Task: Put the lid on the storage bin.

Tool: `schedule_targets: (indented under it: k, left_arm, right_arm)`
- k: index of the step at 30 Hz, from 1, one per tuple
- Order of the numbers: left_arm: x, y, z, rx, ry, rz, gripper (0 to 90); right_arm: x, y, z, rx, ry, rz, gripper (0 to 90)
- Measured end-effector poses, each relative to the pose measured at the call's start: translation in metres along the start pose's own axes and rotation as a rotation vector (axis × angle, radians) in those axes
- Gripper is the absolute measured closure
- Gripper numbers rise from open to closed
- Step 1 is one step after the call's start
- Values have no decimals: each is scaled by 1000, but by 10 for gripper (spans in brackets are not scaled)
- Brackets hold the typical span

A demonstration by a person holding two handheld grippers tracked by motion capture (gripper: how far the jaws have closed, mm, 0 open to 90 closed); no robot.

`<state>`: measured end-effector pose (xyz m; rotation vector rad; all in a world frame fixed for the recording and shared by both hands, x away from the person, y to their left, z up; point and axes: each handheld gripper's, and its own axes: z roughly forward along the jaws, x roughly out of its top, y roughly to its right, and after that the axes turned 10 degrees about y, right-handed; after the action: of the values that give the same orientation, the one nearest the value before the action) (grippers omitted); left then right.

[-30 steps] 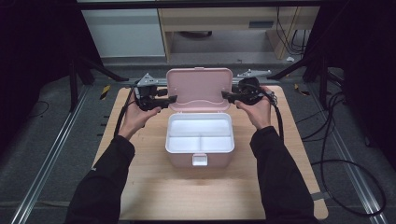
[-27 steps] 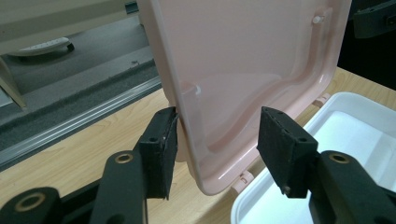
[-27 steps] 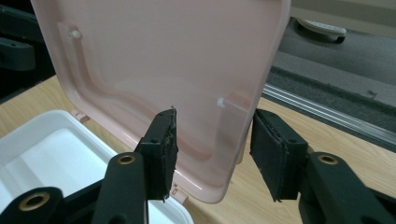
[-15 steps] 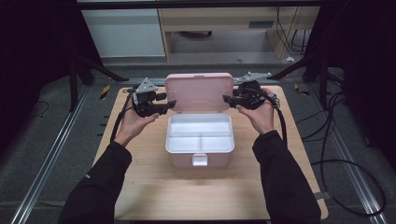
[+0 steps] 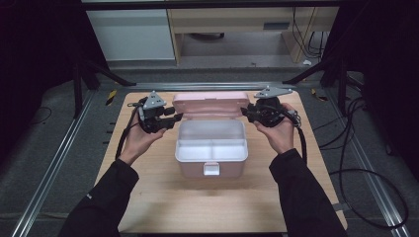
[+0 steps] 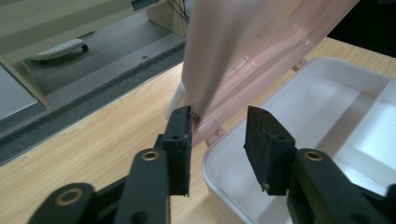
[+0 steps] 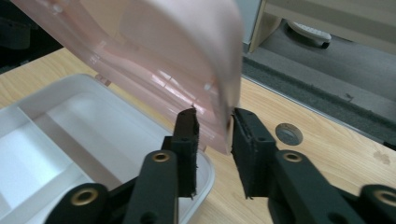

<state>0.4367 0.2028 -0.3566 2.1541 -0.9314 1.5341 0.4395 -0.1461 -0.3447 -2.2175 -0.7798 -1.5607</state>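
The work surface is a light wooden table (image 5: 148, 197) on a grey floor with metal rails (image 5: 49, 163) along both sides. Black cables (image 5: 365, 173) lie on the floor at the right. Behind the table stand a white cabinet (image 5: 133, 34) and a wooden desk (image 5: 232, 19).

At the left of the high view, the person's left hand (image 5: 138, 140) comes up from a dark sleeve and holds the left gripper (image 5: 175, 118) roughly level, aimed inward at the left end of the lid. In the left gripper view its jaws have just been closing. The lid's edge stands between them: the left jaw touches or nearly touches it, and the right jaw stands apart from it over the tray. No grip is made yet.

At the table's centre sits the pink box (image 5: 210, 168), with a white divided tray (image 5: 211, 143) inside. Its pink lid (image 5: 210, 102) is raised at the far side, tilted upright on its hinge.

At the right, the right hand (image 5: 279, 133) mirrors the left and holds the right gripper (image 5: 244, 112) level, aimed inward at the lid's right end. In the right gripper view its jaws have also just been closing, and the lid's rim lies between them. The right jaw is at or against the rim, while the left jaw shows a narrow gap on the lid's inner face. A firm clamp cannot be confirmed.
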Motion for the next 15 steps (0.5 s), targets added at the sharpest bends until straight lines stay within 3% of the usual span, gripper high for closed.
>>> schedule_targets:
  k: [5,15]
  left_arm:
    - [-6,4,-8,-15,-14,-17,735]
    - [-18,19,-19,-22,-51,-2,737]
  right_arm:
    - [-7,-5,-9,8,0,-23,780]
    - [-29,-16,-27,61,-18,-34,763]
